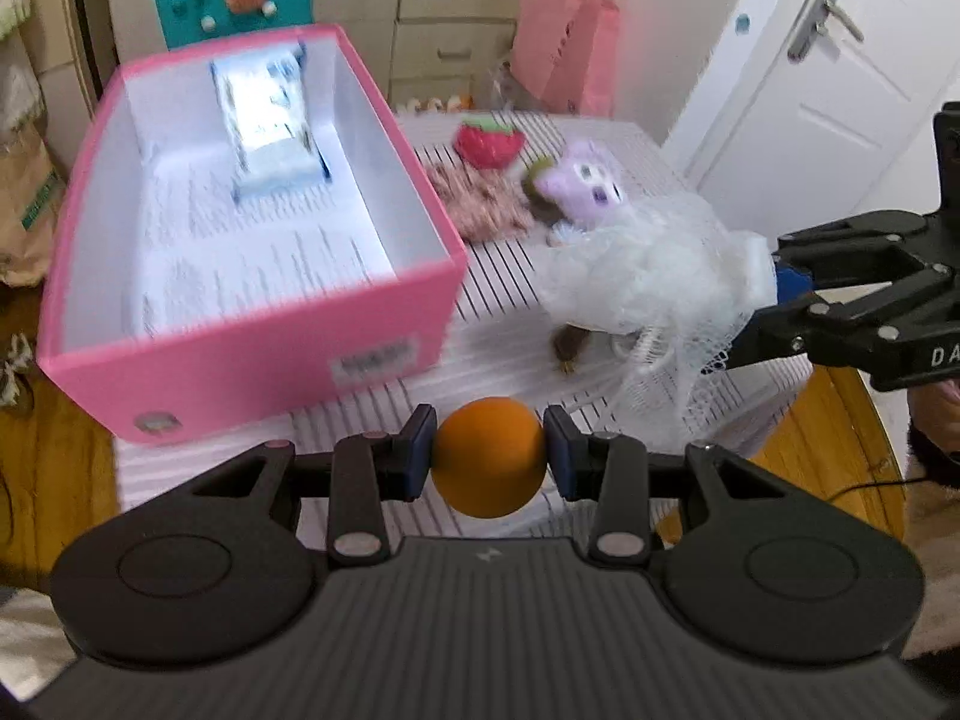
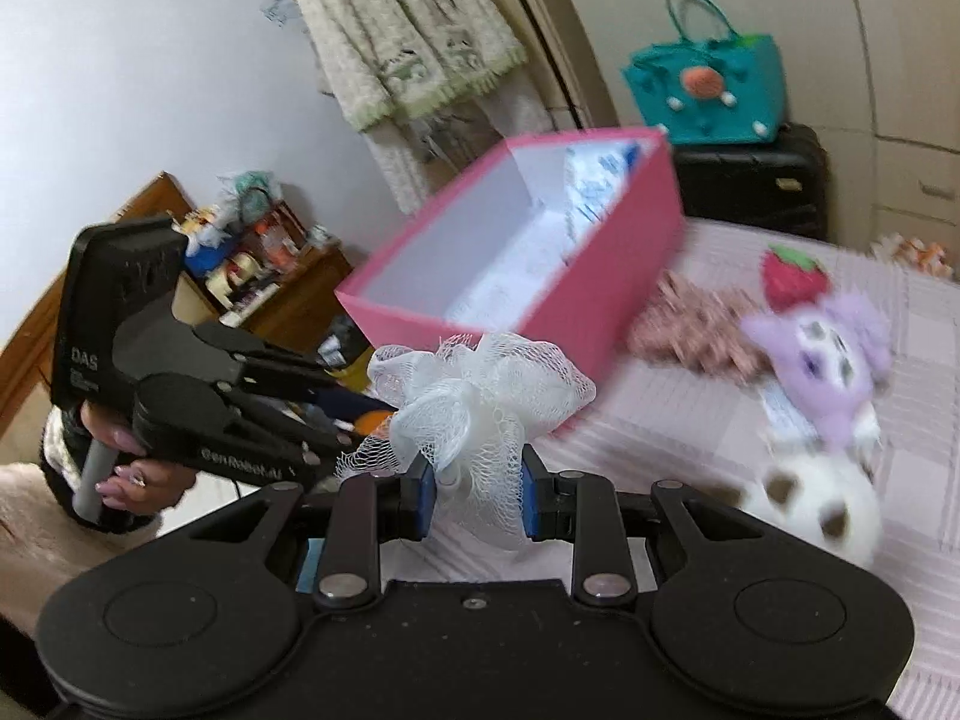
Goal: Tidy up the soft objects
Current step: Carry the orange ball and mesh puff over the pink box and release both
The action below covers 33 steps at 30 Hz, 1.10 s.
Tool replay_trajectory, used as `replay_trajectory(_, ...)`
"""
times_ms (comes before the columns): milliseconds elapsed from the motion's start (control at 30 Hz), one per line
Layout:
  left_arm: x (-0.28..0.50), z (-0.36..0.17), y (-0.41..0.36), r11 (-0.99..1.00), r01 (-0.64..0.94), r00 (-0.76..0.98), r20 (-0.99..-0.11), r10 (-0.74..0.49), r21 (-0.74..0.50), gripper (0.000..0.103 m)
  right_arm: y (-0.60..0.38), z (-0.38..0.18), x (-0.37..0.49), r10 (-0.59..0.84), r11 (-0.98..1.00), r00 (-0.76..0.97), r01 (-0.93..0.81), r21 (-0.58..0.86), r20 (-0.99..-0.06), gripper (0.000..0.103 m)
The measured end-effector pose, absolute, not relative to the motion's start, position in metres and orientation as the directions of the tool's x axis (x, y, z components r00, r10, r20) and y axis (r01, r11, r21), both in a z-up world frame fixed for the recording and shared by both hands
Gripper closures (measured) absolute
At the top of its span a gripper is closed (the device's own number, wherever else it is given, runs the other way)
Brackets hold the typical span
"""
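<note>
While motion blur smears the plush toys (image 1: 585,180) at right of frame, the left gripper (image 1: 489,459) clamps an orange ball (image 1: 489,456) at lower centre. Beside the pink box (image 1: 288,336), the right gripper (image 2: 474,492) pinches a white mesh pouf (image 2: 480,396), its netting frilly and bunched.

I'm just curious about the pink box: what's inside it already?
Inside the pink box lies one white-and-blue packet near the far end, on a white floor with faint printed lines. The near wall hides the strip of floor just behind it, so anything small there can't be seen.

Pink box (image 1: 252,336) label blurred unreadable, purple plush (image 2: 828,360) motion-smeared, spotted ball (image 2: 810,510) blurred
</note>
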State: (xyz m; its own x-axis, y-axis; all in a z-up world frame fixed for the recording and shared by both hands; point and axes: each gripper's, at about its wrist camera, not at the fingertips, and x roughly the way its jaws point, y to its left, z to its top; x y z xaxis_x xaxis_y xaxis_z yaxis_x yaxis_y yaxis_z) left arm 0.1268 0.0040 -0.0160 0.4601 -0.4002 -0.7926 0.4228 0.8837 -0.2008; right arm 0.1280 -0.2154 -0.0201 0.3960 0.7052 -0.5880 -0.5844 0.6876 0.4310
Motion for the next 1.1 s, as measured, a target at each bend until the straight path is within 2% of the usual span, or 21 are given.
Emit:
replay_trajectory(133, 0.141, 0.006, 0.019, 0.892, 0.418, 0.525, -0.757, -0.390, -0.170, 0.065, -0.198, 0.006, 0.151, 0.726, 0.666, 0.406, -0.618, 0.418, -0.555, 0.071)
replay_trajectory(300, 0.167, 0.024, 0.042, 0.900, 0.394, 0.594, -0.695, -0.405, -0.187, 0.065, -0.179, 0.030, 0.190, 0.749, 0.644, 0.413, -0.637, 0.424, -0.518, 0.071)
replay_trajectory(567, 0.224, 0.038, 0.073, 0.928, 0.323, 0.685, -0.630, -0.366, -0.187, 0.065, -0.144, 0.047, 0.260, 0.750, 0.644, 0.409, -0.632, 0.431, -0.520, 0.071)
replay_trajectory(933, 0.315, -0.013, 0.084, 0.971, 0.215, 0.658, -0.718, -0.226, -0.109, 0.065, -0.075, 0.004, 0.348, 0.636, 0.728, 0.450, -0.619, 0.293, -0.627, 0.071)
replay_trajectory(1100, 0.341, -0.041, 0.085, 0.978, 0.192, 0.610, -0.772, -0.180, -0.077, 0.065, -0.051, -0.014, 0.388, 0.626, 0.724, 0.394, -0.615, 0.313, -0.673, 0.070)
